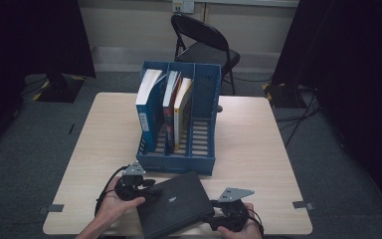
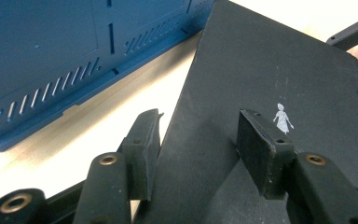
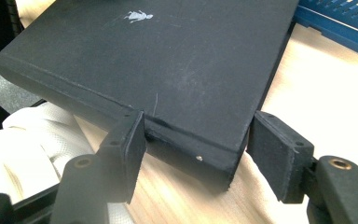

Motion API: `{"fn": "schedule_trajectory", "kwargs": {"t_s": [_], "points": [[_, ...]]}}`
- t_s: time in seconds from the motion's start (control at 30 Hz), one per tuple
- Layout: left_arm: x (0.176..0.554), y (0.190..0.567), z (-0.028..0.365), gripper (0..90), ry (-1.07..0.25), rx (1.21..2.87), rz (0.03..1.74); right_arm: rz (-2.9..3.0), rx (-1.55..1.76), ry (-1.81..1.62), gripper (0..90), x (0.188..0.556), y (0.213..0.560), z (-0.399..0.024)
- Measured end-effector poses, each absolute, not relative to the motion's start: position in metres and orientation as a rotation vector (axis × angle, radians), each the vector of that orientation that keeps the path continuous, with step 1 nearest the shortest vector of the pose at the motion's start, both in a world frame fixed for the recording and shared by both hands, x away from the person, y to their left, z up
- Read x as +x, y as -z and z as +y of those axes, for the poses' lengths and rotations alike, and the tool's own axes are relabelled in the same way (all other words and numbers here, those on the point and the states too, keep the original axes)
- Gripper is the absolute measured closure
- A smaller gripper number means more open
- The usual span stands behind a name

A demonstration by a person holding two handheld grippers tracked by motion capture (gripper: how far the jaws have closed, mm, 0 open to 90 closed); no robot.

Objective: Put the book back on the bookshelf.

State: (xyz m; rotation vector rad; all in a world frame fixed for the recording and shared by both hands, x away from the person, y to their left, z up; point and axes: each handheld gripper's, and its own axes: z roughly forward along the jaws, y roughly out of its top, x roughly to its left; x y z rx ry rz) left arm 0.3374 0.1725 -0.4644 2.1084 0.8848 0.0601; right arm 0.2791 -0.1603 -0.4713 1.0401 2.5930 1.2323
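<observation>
A black hardback book (image 1: 174, 204) lies flat and askew at the table's near edge, with a small white figure printed on its cover (image 2: 283, 119). My left gripper (image 1: 151, 190) is at the book's left edge. It is open (image 2: 203, 140): one pad hangs over the cover and the other sits beside the edge. My right gripper (image 1: 211, 216) is at the near right corner. It is open too (image 3: 198, 140), with the spine corner (image 3: 214, 158) between its pads and a narrow gap at the right pad.
A blue three-slot file rack (image 1: 179, 167) stands just behind the book. A blue-and-white book (image 1: 146, 107) fills the left slot and two books (image 1: 176, 107) the middle one. The right slot holds nothing. A black folding chair (image 1: 204, 45) stands beyond the table.
</observation>
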Motion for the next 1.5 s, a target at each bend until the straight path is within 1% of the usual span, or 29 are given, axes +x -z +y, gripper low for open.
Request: {"fn": "schedule_trajectory", "kwargs": {"t_s": [0.2,0.27,0.33,0.43,0.47,0.63,1.0,1.5], "points": [[0.318,0.461,0.178,47.4,-0.02,2.157,0.867,2.587,1.055,-1.239,42.6,0.284,0.471,-0.164],[0.316,0.461,0.178,48.3,-0.012,2.156,0.868,2.574,1.082,-1.242,44.0,0.286,0.47,-0.166],[0.319,0.462,0.178,48.6,-0.006,2.15,0.864,2.572,1.093,-1.245,44.0,0.286,0.47,-0.166],[0.328,0.464,0.176,55.8,0.007,2.102,0.885,2.571,1.087,-1.242,44.0,0.286,0.47,-0.166],[0.331,0.464,0.173,56.4,0.002,2.103,0.877,2.57,1.087,-1.243,44.0,0.286,0.47,-0.166],[0.338,0.464,0.158,55.2,-0.018,2.11,0.872,2.569,1.085,-1.244,44.1,0.286,0.47,-0.167],[0.324,0.463,0.172,55.1,0.019,2.123,0.882,2.53,1.065,-1.206,44.4,0.289,0.468,-0.162],[0.323,0.462,0.177,54.8,0.059,2.132,0.91,2.537,1.065,-1.219,44.0,0.3,0.468,-0.161]]}}
